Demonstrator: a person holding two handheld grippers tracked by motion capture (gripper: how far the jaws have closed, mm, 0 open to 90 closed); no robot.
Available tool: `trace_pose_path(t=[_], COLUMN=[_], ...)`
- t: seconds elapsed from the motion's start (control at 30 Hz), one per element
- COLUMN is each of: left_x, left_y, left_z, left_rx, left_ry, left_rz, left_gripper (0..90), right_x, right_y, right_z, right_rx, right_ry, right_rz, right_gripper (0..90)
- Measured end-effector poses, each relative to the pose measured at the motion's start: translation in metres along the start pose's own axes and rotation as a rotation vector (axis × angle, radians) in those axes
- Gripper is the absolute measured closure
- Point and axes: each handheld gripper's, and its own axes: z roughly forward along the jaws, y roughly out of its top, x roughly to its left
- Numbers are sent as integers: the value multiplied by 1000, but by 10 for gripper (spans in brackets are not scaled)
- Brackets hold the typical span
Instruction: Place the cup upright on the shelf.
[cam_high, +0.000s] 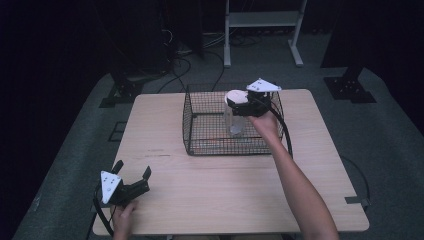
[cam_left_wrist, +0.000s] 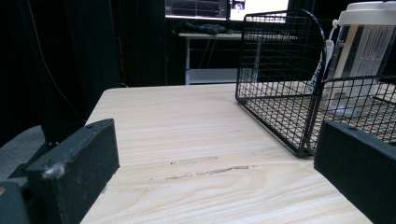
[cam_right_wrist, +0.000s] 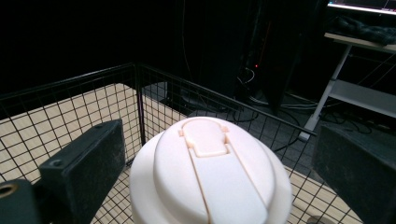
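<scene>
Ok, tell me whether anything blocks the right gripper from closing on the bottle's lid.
Nothing visible does. The right gripper sits open with a jaw on either side of the white lid of the bottle, which stands upright inside the wire basket.

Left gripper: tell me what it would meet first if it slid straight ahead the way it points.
Probably the near corner of the wire basket. The left gripper rests open on bare table, and the basket stands ahead and slightly right; depth is unclear, so it may just pass.
</scene>
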Motion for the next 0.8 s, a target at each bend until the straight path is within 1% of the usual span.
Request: trace_pose_path(t=[0.33,0.57,0.8], left_x=[0,0,0], left_y=[0,0,0], left_z=[-1,-1,-1], left_rx=[-4,-2,-1], left_ry=[-5,-6,-6], left_rz=[-4,-3,-2], left_gripper=[0,0,0], right_x=[-1,-2,-6], right_y=[8,14,18], right_z=[-14,-26,-39], right_rx=[-5,-12,-15], right_ry=[3,4,3], right_rz=[4,-11,-16], right_gripper=[24,24,24])
